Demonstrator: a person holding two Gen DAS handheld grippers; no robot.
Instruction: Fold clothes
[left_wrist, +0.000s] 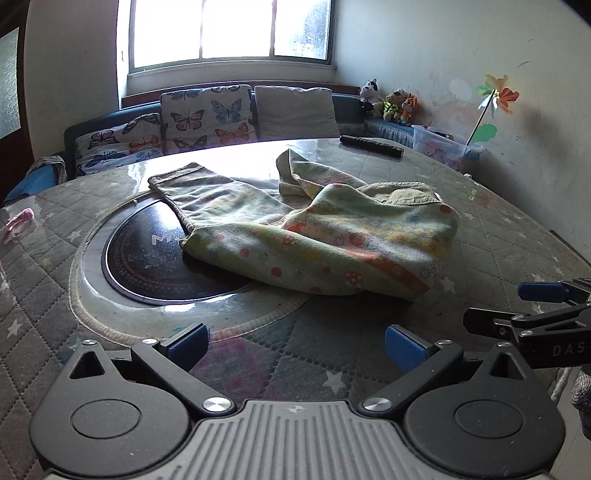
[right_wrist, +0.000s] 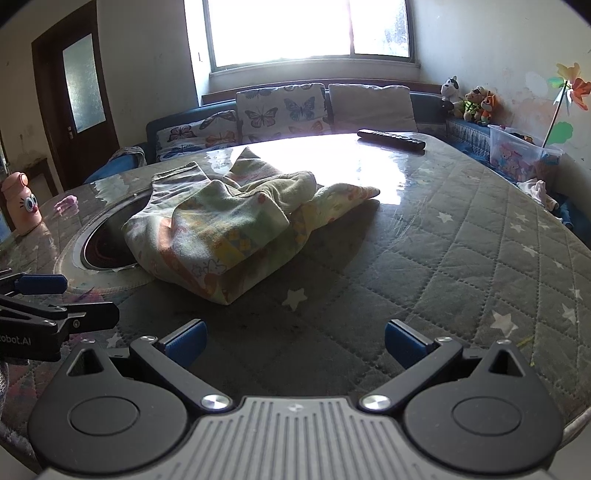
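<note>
On quilted surface, pants half-bunched over hob; near of pants, left tongs and right tongs spread, empty, poised for hems.

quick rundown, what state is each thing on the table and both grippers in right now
left hand-held gripper: open, holding nothing
right hand-held gripper: open, holding nothing
printed garment: crumpled, not folded flat, partly over the round black plate
remote control: lying flat at the far edge
door: closed
</note>
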